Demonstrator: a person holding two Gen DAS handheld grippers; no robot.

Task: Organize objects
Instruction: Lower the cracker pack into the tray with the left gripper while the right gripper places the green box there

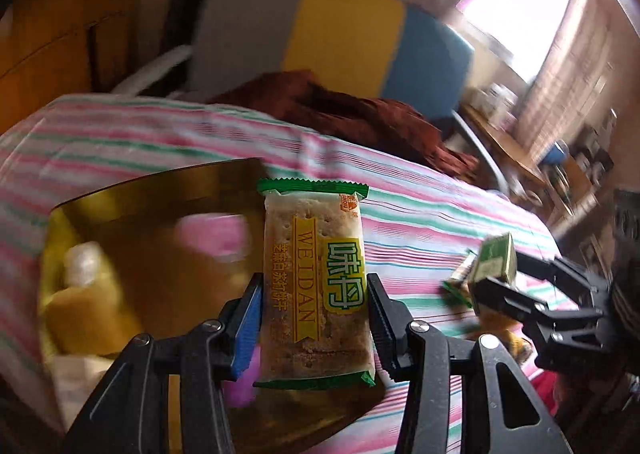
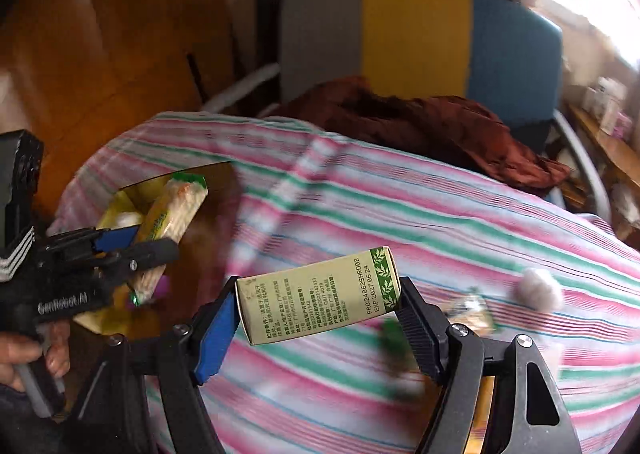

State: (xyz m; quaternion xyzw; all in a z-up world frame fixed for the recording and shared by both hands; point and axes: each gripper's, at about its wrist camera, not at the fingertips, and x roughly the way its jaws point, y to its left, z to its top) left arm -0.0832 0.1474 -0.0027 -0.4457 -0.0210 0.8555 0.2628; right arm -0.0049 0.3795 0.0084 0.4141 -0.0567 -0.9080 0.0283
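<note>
**Carrying two items toward the gold box**

Holding a cracker packet (image 1: 316, 282) upright in the left claw (image 1: 316, 318), pads pressing its two long edges, long axis running along the fingers and away from the camera. Hanging right over the open gold box (image 1: 160, 189), which is sitting on the striped cloth (image 1: 420, 221) and already showing a yellow packet (image 1: 84, 310) and something pink, blurred.

Gripping a small green carton (image 2: 316, 294) crosswise in the right claw (image 2: 320, 314), half-spread jaws clamping its two ends, long axis lying across the fingers. Hovering above bare cloth, with the box lying off to the left of this claw and beyond the left claw, as the right wrist view shows.

Judging the left claw nearer the box by far: packet likely needing only a drop, carton needing a leftward carry first. Leaving a grey fluff ball (image 2: 538, 294) and loose wrapped sweets (image 2: 472, 314) on the cloth to the right, well apart from the box.
</note>
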